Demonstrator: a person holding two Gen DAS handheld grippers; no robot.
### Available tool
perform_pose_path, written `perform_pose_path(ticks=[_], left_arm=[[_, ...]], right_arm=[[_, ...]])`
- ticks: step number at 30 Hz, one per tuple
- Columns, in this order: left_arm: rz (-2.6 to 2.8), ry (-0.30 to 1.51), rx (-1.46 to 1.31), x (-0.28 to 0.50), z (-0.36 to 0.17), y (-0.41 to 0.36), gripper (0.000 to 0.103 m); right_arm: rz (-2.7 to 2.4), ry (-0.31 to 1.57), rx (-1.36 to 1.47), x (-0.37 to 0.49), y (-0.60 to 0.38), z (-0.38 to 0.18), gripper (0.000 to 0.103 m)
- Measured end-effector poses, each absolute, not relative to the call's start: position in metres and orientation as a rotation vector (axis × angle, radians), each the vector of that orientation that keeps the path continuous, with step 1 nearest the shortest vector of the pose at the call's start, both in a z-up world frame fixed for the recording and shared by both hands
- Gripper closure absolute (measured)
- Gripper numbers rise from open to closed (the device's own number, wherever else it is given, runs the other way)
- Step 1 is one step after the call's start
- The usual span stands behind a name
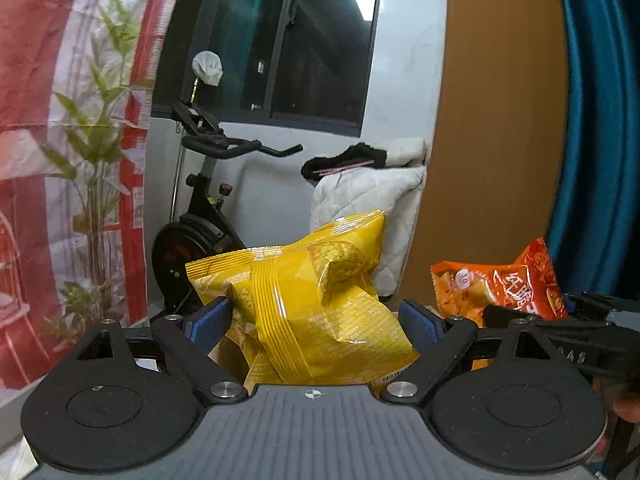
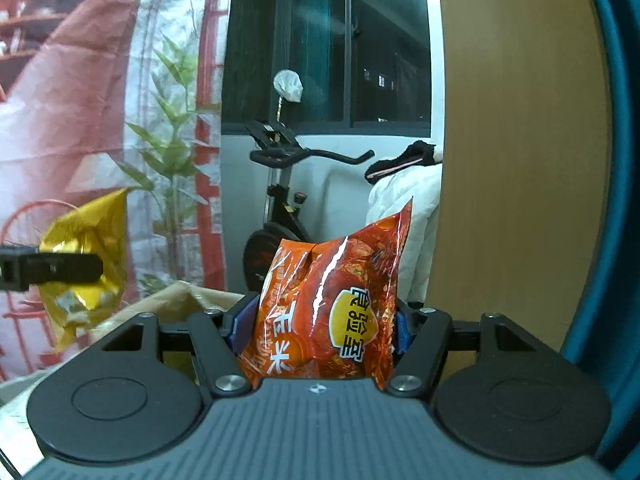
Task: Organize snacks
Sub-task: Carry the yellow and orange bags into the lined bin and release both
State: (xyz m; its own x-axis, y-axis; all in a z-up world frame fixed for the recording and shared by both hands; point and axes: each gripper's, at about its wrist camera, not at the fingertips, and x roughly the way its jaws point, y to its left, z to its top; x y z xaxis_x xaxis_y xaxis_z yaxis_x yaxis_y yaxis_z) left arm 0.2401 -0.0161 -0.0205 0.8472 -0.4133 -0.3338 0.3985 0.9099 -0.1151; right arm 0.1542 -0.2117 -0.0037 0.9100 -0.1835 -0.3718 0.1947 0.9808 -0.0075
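My left gripper [image 1: 316, 320] is shut on a yellow snack bag [image 1: 312, 304], held up in the air between its blue pads. My right gripper [image 2: 320, 324] is shut on an orange-red snack bag [image 2: 332, 304], also held up. In the left wrist view the orange-red bag [image 1: 500, 284] shows at the right with the right gripper's black fingers [image 1: 560, 320] on it. In the right wrist view the yellow bag [image 2: 88, 264] shows at the left, with the left gripper's black finger [image 2: 52, 268] across it.
An exercise bike [image 1: 200, 208] stands ahead by the window. A red-and-white printed curtain with a plant [image 1: 92, 152] is at the left. A wooden panel [image 1: 492, 120] and a teal curtain [image 1: 600, 120] are at the right. White bedding [image 1: 368, 196] lies behind. Brown paper [image 2: 180, 296] lies below.
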Motion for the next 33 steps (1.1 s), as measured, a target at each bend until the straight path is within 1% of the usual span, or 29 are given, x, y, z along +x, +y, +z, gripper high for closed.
perform_pose_path(ticks=[4, 10, 11, 12, 13, 15, 24, 33], left_arm=[[-0.417, 0.405, -0.003, 0.278, -0.035, -0.03, 0.011], [-0.436, 0.474, 0.025, 0.302, -0.056, -0.033, 0.009], [-0.433, 0.478, 0.031, 0.3, -0.058, -0.03, 0.009], [-0.427, 0.478, 0.041, 0.297, -0.058, -0.028, 0.009], [-0.418, 0.48, 0.053, 0.295, -0.058, -0.027, 0.009], [-0.401, 0.487, 0.056, 0.291, -0.055, -0.023, 0.008], [-0.373, 0.488, 0.059, 0.252, -0.042, -0.001, 0.008], [-0.352, 0.493, 0.058, 0.206, -0.046, 0.039, 0.008]], right_arm=[[-0.197, 0.437, -0.024, 0.186, -0.212, -0.025, 0.037], [-0.18, 0.561, -0.029, 0.207, -0.216, -0.055, 0.034], [-0.18, 0.564, -0.026, 0.206, -0.215, -0.056, 0.034], [-0.179, 0.563, -0.019, 0.204, -0.218, -0.055, 0.03], [-0.175, 0.563, -0.01, 0.2, -0.219, -0.054, 0.024], [-0.168, 0.56, 0.007, 0.193, -0.22, -0.052, 0.021], [-0.136, 0.56, 0.067, 0.151, -0.217, -0.034, 0.021], [-0.11, 0.554, 0.097, 0.104, -0.209, -0.035, 0.021]])
